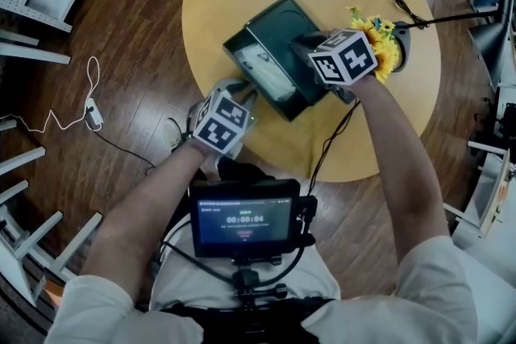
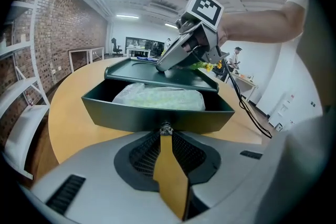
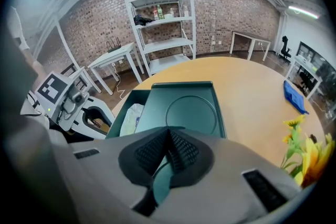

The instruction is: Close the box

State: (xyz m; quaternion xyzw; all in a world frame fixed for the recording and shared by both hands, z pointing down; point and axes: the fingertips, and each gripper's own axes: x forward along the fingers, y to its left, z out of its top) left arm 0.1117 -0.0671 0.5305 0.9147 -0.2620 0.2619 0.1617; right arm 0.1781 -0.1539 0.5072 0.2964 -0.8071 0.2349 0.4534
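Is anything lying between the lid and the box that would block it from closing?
Nothing visible does. The wrapped packet inside the box seems no higher than the rim, and the lid, held by the right gripper, covers part of it.

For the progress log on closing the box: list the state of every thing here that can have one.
box: open along one side, wrapped pack showing inside.
lid: lying over part of the box, not seated.
left hand-held gripper: shut, tips at the box's near wall.
right hand-held gripper: shut on the lid's edge.
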